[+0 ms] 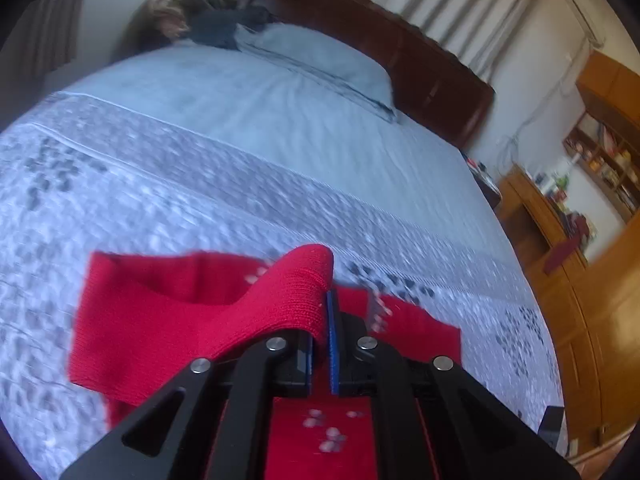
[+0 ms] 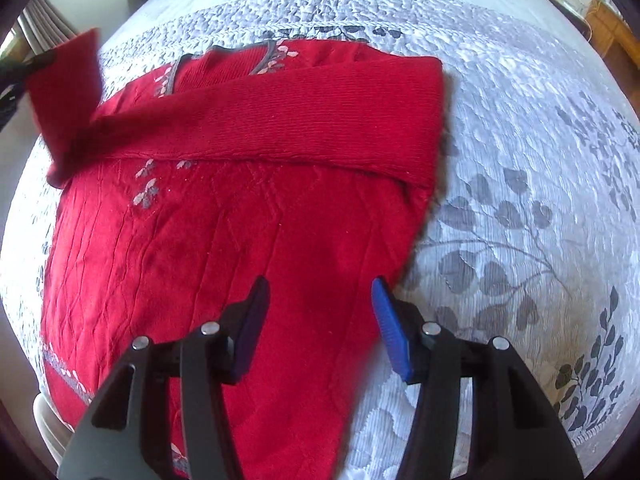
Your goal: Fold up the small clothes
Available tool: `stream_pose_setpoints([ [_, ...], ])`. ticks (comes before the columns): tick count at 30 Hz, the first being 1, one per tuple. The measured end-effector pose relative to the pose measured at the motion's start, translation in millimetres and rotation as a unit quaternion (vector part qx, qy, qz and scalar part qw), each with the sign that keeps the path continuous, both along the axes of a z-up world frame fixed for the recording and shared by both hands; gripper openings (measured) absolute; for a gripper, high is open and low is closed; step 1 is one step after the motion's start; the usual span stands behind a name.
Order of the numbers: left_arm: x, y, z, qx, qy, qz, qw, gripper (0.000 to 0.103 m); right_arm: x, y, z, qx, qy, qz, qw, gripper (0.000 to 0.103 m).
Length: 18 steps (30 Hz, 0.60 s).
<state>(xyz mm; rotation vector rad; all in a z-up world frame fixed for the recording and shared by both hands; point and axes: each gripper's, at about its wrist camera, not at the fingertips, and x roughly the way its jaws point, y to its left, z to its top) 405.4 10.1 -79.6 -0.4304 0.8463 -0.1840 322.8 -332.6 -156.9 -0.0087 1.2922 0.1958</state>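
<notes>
A small red knit sweater (image 2: 224, 248) with grey and pink flower marks lies flat on the bed. One sleeve (image 2: 304, 120) is folded across its chest. My left gripper (image 1: 320, 312) is shut on the red sleeve cuff (image 1: 292, 292) and holds it lifted above the sweater; the lifted cuff also shows at the far left of the right wrist view (image 2: 66, 84). My right gripper (image 2: 320, 300) is open and empty, hovering over the sweater's lower right edge.
The bed has a white quilted cover with grey leaf print (image 2: 520, 216), a pale blue sheet and pillow (image 1: 320, 60) and a dark wooden headboard (image 1: 420, 64). Wooden cabinets and shelves (image 1: 580, 240) stand to the right.
</notes>
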Motion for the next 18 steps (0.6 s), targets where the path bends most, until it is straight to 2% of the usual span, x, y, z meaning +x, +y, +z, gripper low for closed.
stream_pose_setpoints([
  [4,5,-59,-24,-0.001,0.010,-0.025,0.9996,0.005,-5,-6,1,0.002,-0.001,-0.005,1.000,0.053],
  [6,7,-89,-40,0.017,0.020,-0.046,0.9986,0.006,-6,-9,-1,0.004,0.001,-0.008,1.000,0.053],
  [8,13,-109,-57,0.041,0.047,-0.062,0.9961,0.010,-8,-11,-2,0.003,0.004,-0.011,1.000,0.053],
  [9,14,-118,-70,0.059,0.069,-0.065,0.9938,0.013,-8,-11,-3,0.001,0.005,-0.011,1.000,0.053],
  [11,10,-122,-87,0.079,0.102,-0.077,0.9886,0.029,-9,-12,-5,-0.001,0.009,-0.010,1.000,0.053],
  [13,-3,-119,-90,0.075,0.113,-0.088,0.9869,0.048,-7,-11,-9,-0.005,0.013,-0.008,1.000,0.053],
  [15,-24,-105,-81,0.074,0.108,-0.106,0.9857,0.058,-8,-11,-11,-0.011,0.014,-0.006,1.000,0.053],
  [18,-44,-72,-67,0.100,0.104,-0.100,0.9846,0.061,-9,-7,-8,-0.002,0.012,-0.004,1.000,0.053],
])
